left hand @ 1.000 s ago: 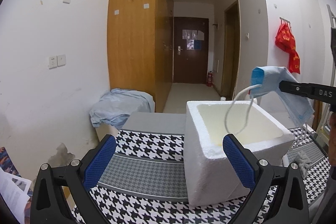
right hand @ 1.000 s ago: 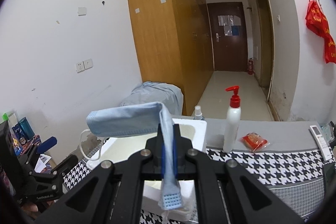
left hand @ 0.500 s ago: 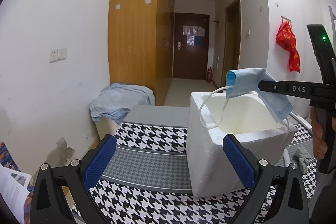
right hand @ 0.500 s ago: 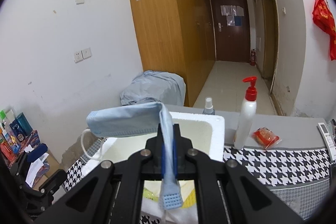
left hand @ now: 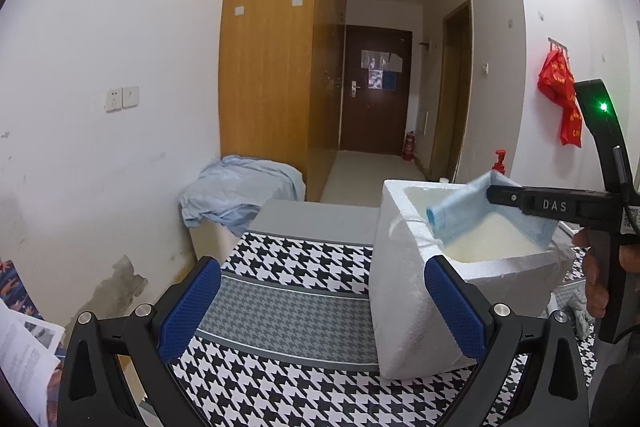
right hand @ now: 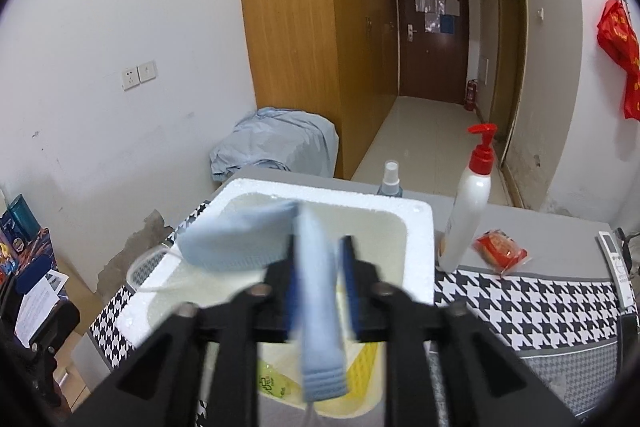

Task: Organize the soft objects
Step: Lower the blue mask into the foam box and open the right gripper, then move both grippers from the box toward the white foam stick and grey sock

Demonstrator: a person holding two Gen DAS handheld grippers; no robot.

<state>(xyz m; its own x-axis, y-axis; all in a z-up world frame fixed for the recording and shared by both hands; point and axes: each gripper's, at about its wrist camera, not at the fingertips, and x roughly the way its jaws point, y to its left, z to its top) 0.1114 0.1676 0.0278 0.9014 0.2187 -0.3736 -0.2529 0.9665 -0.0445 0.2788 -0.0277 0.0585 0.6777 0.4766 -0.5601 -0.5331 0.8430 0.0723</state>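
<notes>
A white foam box [left hand: 404, 291] stands on the houndstooth cloth; it also shows in the right wrist view [right hand: 416, 227]. My right gripper [right hand: 318, 281] hangs over its opening with its jaws now parted. A light blue face mask [right hand: 240, 239] drapes between the fingers, loose, and its ear loop hangs over the box's left rim. In the left wrist view the mask [left hand: 460, 215] sags into the box below the right gripper [left hand: 496, 195]. My left gripper [left hand: 324, 307] is open and empty, low by the box's near left corner. A yellow packet [right hand: 276, 383] lies inside the box.
Behind the box stand a small spray bottle [right hand: 390, 179] and a white pump bottle with a red top [right hand: 472, 203]. A red snack packet [right hand: 500, 251] and a remote [right hand: 614, 255] lie to the right. A grey rag [left hand: 580, 315] lies right of the box.
The right gripper has moved down over the box and opened its jaws. The mask, held tight before, now hangs loose and drops toward the box. The left gripper stays put.
</notes>
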